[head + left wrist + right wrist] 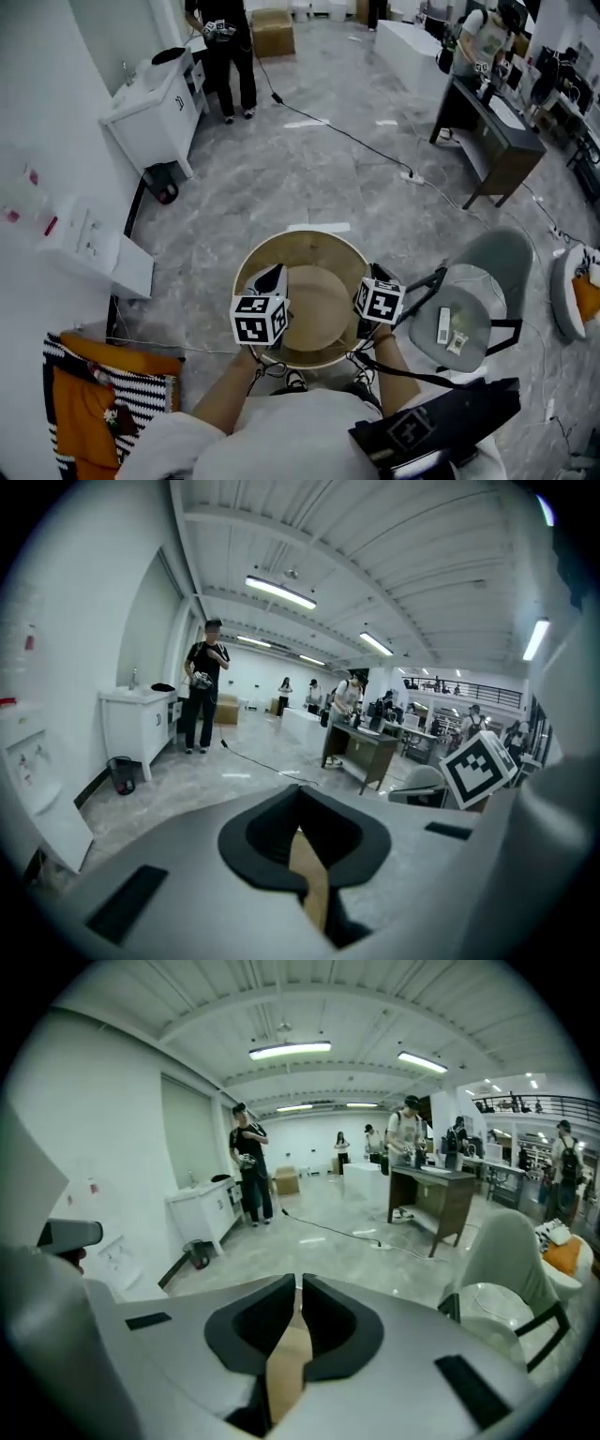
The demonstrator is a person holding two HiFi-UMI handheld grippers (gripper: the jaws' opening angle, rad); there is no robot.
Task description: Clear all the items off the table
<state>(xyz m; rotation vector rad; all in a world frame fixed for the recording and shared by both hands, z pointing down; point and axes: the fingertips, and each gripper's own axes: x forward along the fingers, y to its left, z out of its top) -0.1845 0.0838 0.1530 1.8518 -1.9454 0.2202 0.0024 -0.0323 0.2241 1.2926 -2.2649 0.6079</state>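
The round wooden bench (309,240) fills the middle of the head view, and its pale top looks bare: nothing stands or lies on it that I can make out. Judging by that, the clearing seems finished or nearly so, with only a last check of the top left to do.

At 3 o'clock from the bench stands a grey chair (511,261). At 8 o'clock, on the floor, lies a black-and-white striped and orange cloth (98,398), and at 5 o'clock, close to the person, is a black case (441,422).

Both grippers hang over the near half of the bench, apart from each other. The left gripper (273,274) is at the 8 o'clock rim and the right gripper (376,272) at the 4 o'clock rim. In the left gripper view the left gripper (300,797) has its jaws closed tip to tip with nothing between them. In the right gripper view the right gripper (298,1286) has its jaws drawn to a thin slit, likewise empty. Only bench wood shows beneath.

On the chair seat lie a white remote-like bar (444,324) and, just beside it, a small packet (457,343). Whether these came off the bench cannot be told.
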